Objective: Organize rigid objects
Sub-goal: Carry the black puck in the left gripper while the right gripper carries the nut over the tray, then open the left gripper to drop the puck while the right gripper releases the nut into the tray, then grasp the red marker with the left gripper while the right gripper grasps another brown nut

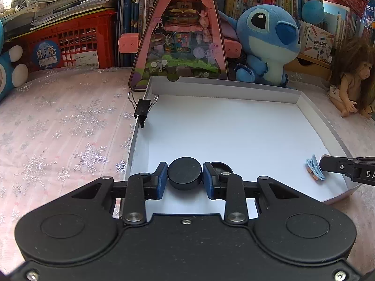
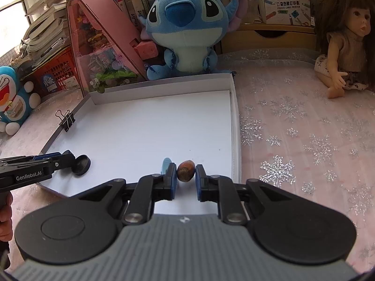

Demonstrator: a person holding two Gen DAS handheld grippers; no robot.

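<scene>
A shallow white box (image 1: pixel 225 86) lies on the table; it also shows in the right wrist view (image 2: pixel 161 86). My left gripper (image 1: pixel 185 175) is over its near left part, shut on a black round lid (image 1: pixel 185 173); the lid also shows in the right wrist view (image 2: pixel 81 164). My right gripper (image 2: pixel 185 172) is over the box's near right part with a brown nut (image 2: pixel 185 170) between its pads; the left pad touches it, a thin gap shows at the right pad. A light blue hair clip (image 1: pixel 315 170) lies on the box floor beside the right gripper. A black binder clip (image 1: pixel 142 109) grips the box's left wall.
A pink triangular display house (image 1: pixel 180 30) and a blue Stitch plush (image 1: pixel 267 42) stand behind the box. A doll (image 2: pixel 342 44) sits at the right, a Doraemon plush (image 2: pixel 11 98) at the left. A snowflake-patterned cloth (image 2: pixel 304 140) covers the table.
</scene>
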